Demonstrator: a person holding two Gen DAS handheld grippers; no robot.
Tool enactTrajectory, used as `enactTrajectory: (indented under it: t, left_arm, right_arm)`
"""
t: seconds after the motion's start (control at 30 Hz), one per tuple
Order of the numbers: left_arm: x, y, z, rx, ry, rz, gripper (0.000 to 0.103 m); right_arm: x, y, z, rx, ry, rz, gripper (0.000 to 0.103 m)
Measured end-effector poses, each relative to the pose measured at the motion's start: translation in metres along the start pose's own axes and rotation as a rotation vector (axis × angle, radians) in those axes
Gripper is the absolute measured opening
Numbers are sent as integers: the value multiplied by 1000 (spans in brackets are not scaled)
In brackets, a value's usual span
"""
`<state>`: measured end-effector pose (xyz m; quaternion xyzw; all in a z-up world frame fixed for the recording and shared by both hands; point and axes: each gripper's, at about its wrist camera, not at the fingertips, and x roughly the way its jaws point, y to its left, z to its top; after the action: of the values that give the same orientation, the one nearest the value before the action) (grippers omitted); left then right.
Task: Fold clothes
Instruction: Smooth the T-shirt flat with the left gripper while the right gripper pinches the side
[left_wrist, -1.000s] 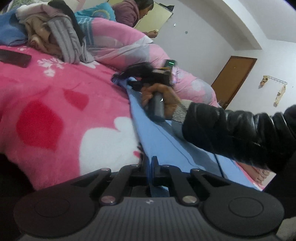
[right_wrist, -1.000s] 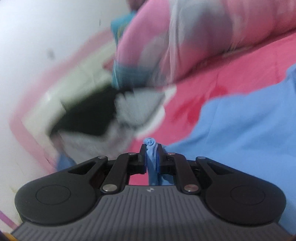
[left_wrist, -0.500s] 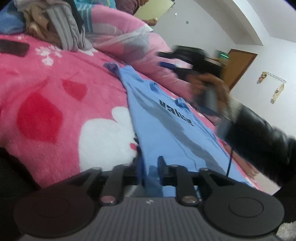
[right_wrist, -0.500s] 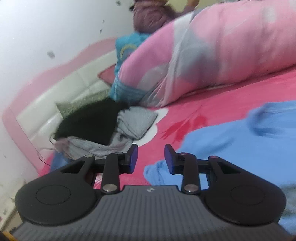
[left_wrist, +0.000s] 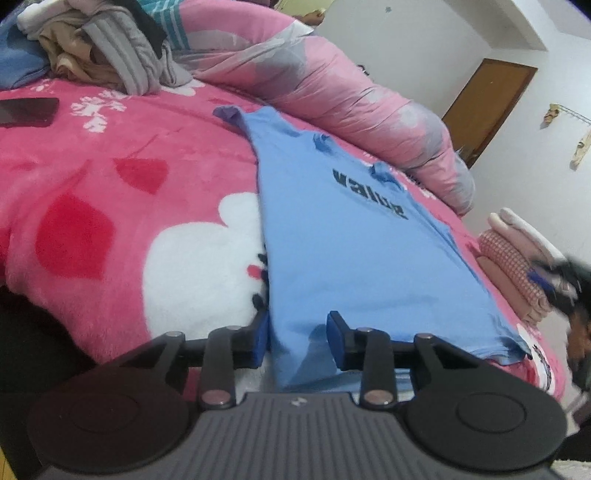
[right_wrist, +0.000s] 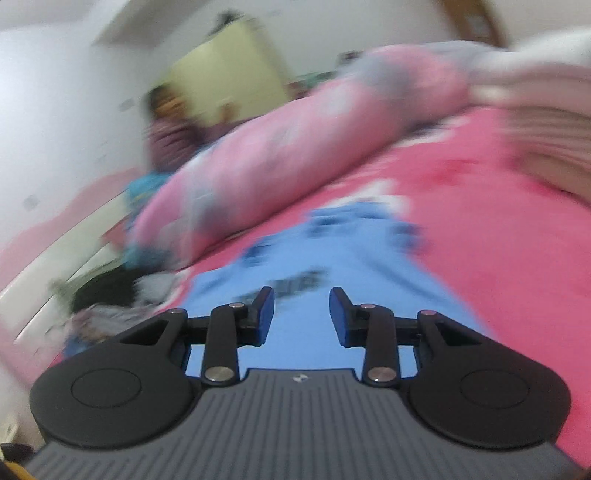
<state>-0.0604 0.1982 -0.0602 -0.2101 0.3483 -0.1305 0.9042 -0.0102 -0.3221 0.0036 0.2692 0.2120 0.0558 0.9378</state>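
Blue T-shirt (left_wrist: 343, 236) is lying flat on the pink bed blanket (left_wrist: 110, 192). Left gripper (left_wrist: 297, 334) is gaping wide over its hem; right gripper (right_wrist: 302, 314) is hovering above it, jaws apart, empty.

The right claw (right_wrist: 302, 317), fingers spread apart, hovers over a light blue cotton shirt (right_wrist: 332, 266) lying on a pink fleece bedspread (right_wrist: 498, 240); view blurred.

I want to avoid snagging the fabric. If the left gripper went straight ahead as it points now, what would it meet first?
Probably the blue T-shirt: the open left gripper sits at its near hem, the cloth between the fingers. Depth is uncertain.
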Motion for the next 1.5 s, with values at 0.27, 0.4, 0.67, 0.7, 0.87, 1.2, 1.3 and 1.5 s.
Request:
enactTrajectory:
  t: [0.27,0.4,0.67,0.7,0.87,1.2,1.3,1.5]
  left_arm:
    - [-7,-3,-2,-49,87,40,33]
    - [-4,-9,-5,-82,101,60,33]
    - [-1,-10,-6,-110,87,94,22]
    - [-1,-11,-6,-110,81,110,16]
    - [-19,-7,3,-157,27,63,4]
    - [-22,0,2,-145,79,50,4]
    - [-24,0,4,-114,86,47,4]
    - [-10,5,-7,-65,185,113,15]
  right_arm:
    - [-61,-55,-43,49,-64,-126,34]
    - [-60,-78,-44,113,-18,-145,35]
    - [-42,-83,-55,69,168,-113,31]
    - [-42,-81,-56,57,169,-107,15]
    - [-56,-75,-46,45,126,-54,6]
    - [-70,-83,-44,115,149,-33,6]
    - [-76,-82,-43,112,131,-19,6]
    - [-61,-97,-58,158,208,-82,8]
